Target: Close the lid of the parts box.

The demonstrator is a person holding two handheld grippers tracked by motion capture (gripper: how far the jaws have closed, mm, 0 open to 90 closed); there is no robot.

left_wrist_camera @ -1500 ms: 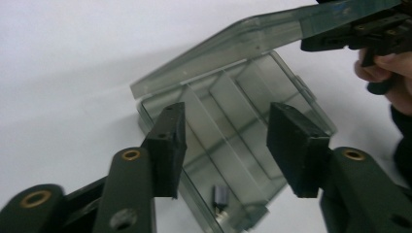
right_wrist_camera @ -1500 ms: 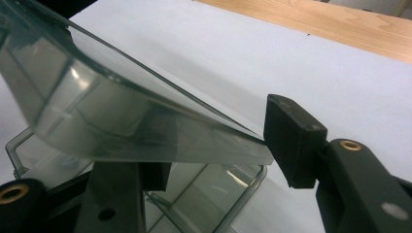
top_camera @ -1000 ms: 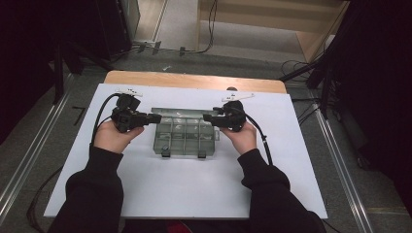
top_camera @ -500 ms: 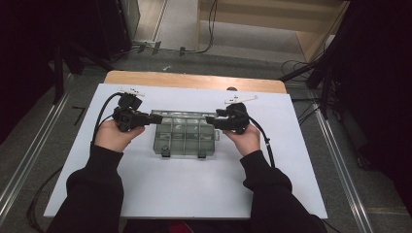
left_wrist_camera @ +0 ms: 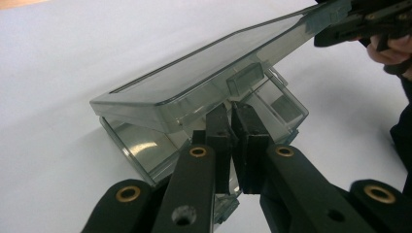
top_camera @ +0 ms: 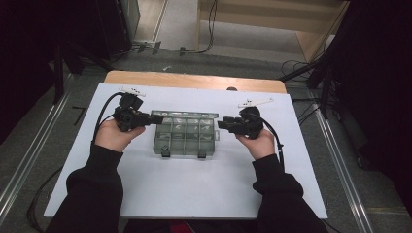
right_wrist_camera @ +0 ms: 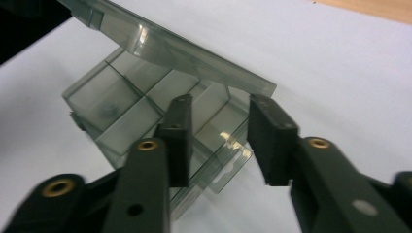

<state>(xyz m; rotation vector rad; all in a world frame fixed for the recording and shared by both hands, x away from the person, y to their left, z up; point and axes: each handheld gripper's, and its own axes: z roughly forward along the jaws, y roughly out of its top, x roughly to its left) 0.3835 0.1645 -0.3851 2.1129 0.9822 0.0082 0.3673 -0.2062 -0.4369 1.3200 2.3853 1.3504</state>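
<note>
Centrally on the white table (top_camera: 145, 194), a clear compartment box (top_camera: 184, 136) is seen with its lid (left_wrist_camera: 204, 77) raised partway, hinged up at a slant over the divided base (right_wrist_camera: 126, 116). Two dark latches (top_camera: 165, 153) hang loose along the near edge, so the box is judged to be unlatched and mid-opening or mid-closing; which of the two cannot be told.

The left gripper (top_camera: 154, 118) is held at the box's left end with its jaws pressed almost together, and in the left gripper view its tips sit just under the lid's edge, close against the base wall, probably to steady that end. Whether anything is pinched between them cannot be told.

The right gripper (top_camera: 221, 124) is kept just beside the right end, jaws spread wide and grasping nothing. In the left gripper view its tip appears to meet the lid's far corner, likely guiding it.
</note>
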